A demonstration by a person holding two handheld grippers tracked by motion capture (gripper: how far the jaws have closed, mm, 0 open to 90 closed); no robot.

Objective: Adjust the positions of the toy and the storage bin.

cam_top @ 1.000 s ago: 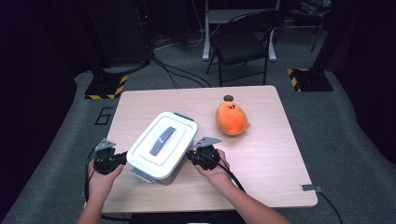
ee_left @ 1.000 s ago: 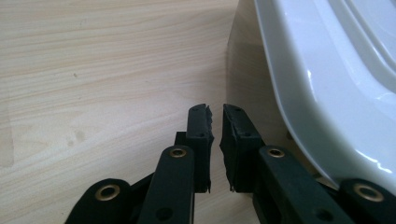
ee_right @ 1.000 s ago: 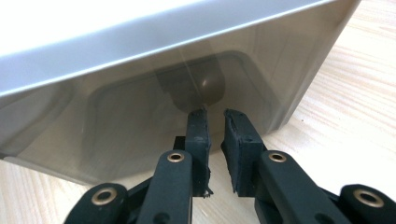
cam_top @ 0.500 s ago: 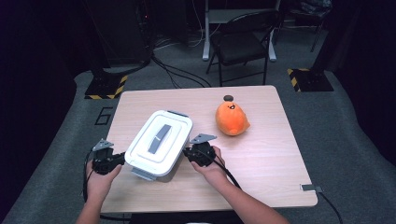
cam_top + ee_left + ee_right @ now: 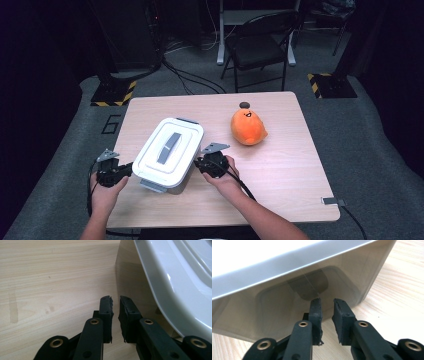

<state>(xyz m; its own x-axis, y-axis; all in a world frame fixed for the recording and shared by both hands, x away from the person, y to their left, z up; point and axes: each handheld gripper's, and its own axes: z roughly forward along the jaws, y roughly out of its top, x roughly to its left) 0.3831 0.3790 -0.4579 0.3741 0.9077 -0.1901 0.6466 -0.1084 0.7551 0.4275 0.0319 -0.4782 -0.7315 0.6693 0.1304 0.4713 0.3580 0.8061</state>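
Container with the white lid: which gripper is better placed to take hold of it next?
Probably the right gripper: it points straight at the container's side wall. The left gripper sits at the lid edge, aimed along the table. Both are shut, holding nothing.

Left gripper view: the white box (image 5: 175,277) is cut off by the frame at 12 and 3 o'clock; its base and its contact with the table (image 5: 50,277) are lost behind the overhanging lid rim. The left gripper (image 5: 115,305) is cut off at 6 o'clock.

Right gripper view: the box runs out of frame at 9 and 12 o'clock; its lid is washed out to blank white. Whether the right gripper (image 5: 325,305) touches the box wall cannot be told.

High view: both forearms are cut off at 6 o'clock. The box's contents are hidden under the lid. The plush toy (image 5: 247,126) is too small for its markings to be read.
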